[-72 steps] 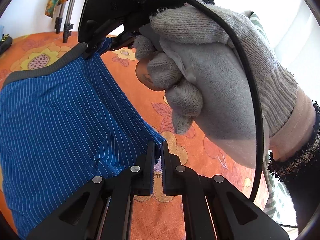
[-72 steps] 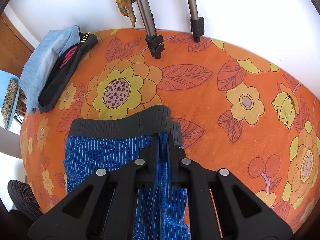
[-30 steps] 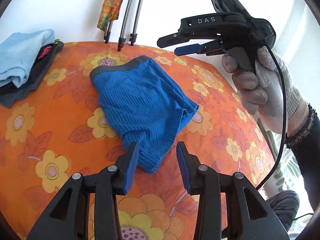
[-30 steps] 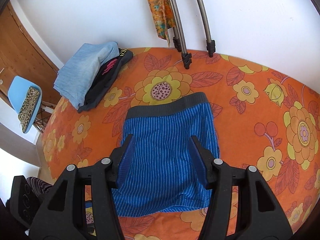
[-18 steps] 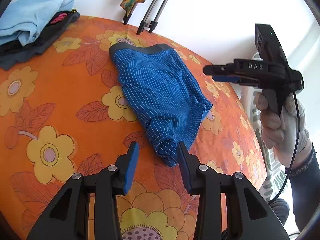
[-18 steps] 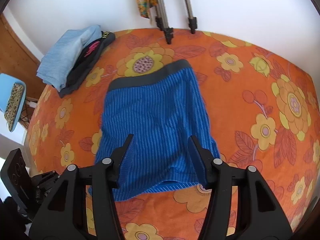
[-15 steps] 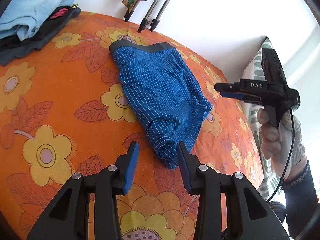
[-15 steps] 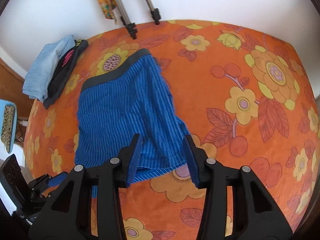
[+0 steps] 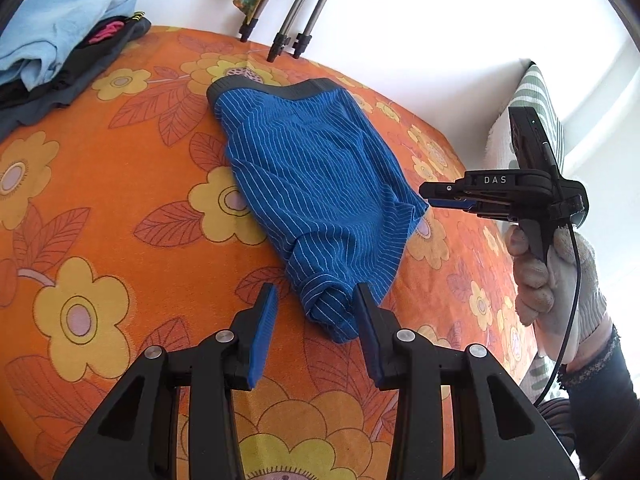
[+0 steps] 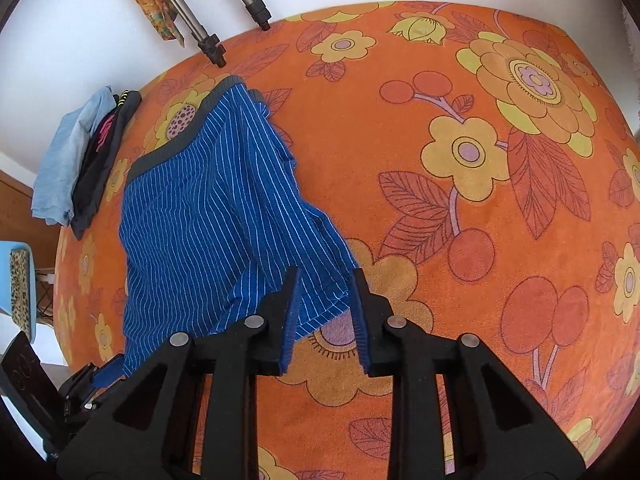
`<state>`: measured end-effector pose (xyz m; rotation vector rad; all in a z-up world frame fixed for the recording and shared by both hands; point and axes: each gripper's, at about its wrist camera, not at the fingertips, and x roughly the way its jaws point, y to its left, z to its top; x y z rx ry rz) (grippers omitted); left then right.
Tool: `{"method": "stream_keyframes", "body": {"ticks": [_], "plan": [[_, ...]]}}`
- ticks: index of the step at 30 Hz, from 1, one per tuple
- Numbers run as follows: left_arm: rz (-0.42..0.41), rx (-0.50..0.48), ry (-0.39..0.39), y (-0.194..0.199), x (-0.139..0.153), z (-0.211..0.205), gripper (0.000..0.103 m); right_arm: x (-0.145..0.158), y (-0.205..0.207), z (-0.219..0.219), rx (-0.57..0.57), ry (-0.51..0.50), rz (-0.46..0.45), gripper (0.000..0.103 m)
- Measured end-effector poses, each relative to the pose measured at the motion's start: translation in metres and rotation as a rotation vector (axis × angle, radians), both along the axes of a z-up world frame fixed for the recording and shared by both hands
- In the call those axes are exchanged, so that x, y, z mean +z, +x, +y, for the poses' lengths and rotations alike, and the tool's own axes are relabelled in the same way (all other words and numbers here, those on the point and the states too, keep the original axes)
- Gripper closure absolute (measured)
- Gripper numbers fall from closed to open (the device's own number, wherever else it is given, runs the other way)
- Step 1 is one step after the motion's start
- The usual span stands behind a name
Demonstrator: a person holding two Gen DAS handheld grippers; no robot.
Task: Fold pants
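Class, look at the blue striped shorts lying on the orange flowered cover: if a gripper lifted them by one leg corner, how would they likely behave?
The blue striped shorts would probably drape and sag rather than hold shape, since the leg end already bunches into soft folds. They look thin and light. The thicker grey waistband may hang a little straighter. The left gripper and right gripper are both open at the leg corners.

The left gripper (image 9: 314,308) was held low with its jaws spread wide — the blue-padded fingers (image 9: 262,326) stood well apart, gripping nothing. The right gripper (image 10: 322,300) likewise had its jaws parted, though somewhat less widely. In the left wrist view it pointed leftward, level, gripped from below by the gloved right hand (image 9: 556,280) — forefinger curled around its trigger.
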<state>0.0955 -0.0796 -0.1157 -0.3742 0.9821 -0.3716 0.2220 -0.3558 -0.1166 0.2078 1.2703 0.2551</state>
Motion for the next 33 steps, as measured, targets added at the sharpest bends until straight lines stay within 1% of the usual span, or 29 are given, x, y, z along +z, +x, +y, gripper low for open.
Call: {"method": "stream_keyframes", "body": {"ticks": [3, 5, 7, 9, 12, 13, 14, 16, 20, 23, 25, 26, 27, 28, 29, 30, 32, 33], "plan": [[0.006, 0.007, -0.008, 0.002, -0.001, 0.003, 0.066, -0.001, 0.000, 0.002, 0.008, -0.008, 0.003, 0.077], [0.009, 0.010, -0.016, 0.003, 0.000, 0.003, 0.068, -0.007, 0.002, 0.002, 0.005, -0.018, 0.023, 0.077], [0.002, 0.008, -0.010, 0.003, 0.001, 0.002, 0.068, -0.013, 0.003, 0.002, -0.004, -0.033, 0.032, 0.077], [0.000, 0.005, -0.007, 0.004, 0.001, 0.002, 0.068, -0.014, 0.003, 0.003, 0.009, -0.023, 0.033, 0.077], [0.007, 0.002, -0.005, 0.004, 0.000, 0.001, 0.068, -0.015, 0.002, 0.010, 0.029, -0.038, 0.028, 0.077], [0.010, 0.002, -0.007, 0.003, -0.001, 0.001, 0.068, -0.014, 0.001, 0.012, 0.033, -0.053, 0.021, 0.081], [0.013, 0.001, -0.008, 0.003, -0.002, 0.000, 0.068, -0.014, 0.001, 0.014, 0.035, -0.066, 0.019, 0.092], [0.013, -0.006, -0.004, 0.002, -0.002, -0.001, 0.068, -0.013, 0.001, 0.012, 0.027, -0.069, 0.017, 0.096], [0.005, -0.012, 0.000, 0.001, 0.001, -0.001, 0.068, -0.001, 0.003, -0.001, -0.012, -0.050, -0.022, 0.098], [0.007, -0.018, -0.003, 0.001, -0.001, -0.001, 0.068, 0.005, 0.005, -0.010, -0.042, -0.076, -0.050, 0.098], [0.009, -0.021, 0.001, 0.001, -0.002, -0.002, 0.068, 0.003, 0.006, -0.008, -0.029, -0.102, -0.052, 0.098], [0.011, -0.021, 0.000, 0.001, -0.002, -0.003, 0.073, 0.003, 0.006, -0.005, -0.024, -0.108, -0.060, 0.098], [0.013, -0.019, 0.001, 0.001, -0.002, -0.003, 0.076, 0.004, 0.007, -0.003, -0.015, -0.097, -0.059, 0.097], [0.014, -0.017, 0.001, 0.002, -0.003, -0.003, 0.081, 0.005, 0.008, -0.001, -0.009, -0.096, -0.047, 0.088], [0.013, -0.017, -0.001, 0.002, -0.002, -0.003, 0.082, 0.008, 0.009, 0.003, -0.010, -0.111, -0.047, 0.076], [0.011, -0.016, 0.001, 0.002, -0.002, -0.004, 0.082, 0.015, 0.008, 0.006, -0.010, -0.117, -0.078, 0.072], [0.004, -0.017, 0.003, 0.001, 0.000, -0.004, 0.082, 0.029, 0.007, 0.019, 0.026, -0.107, -0.125, 0.070], [-0.001, -0.022, 0.008, 0.001, 0.001, -0.005, 0.082, 0.036, 0.007, 0.028, 0.070, -0.071, -0.132, 0.070]]}}
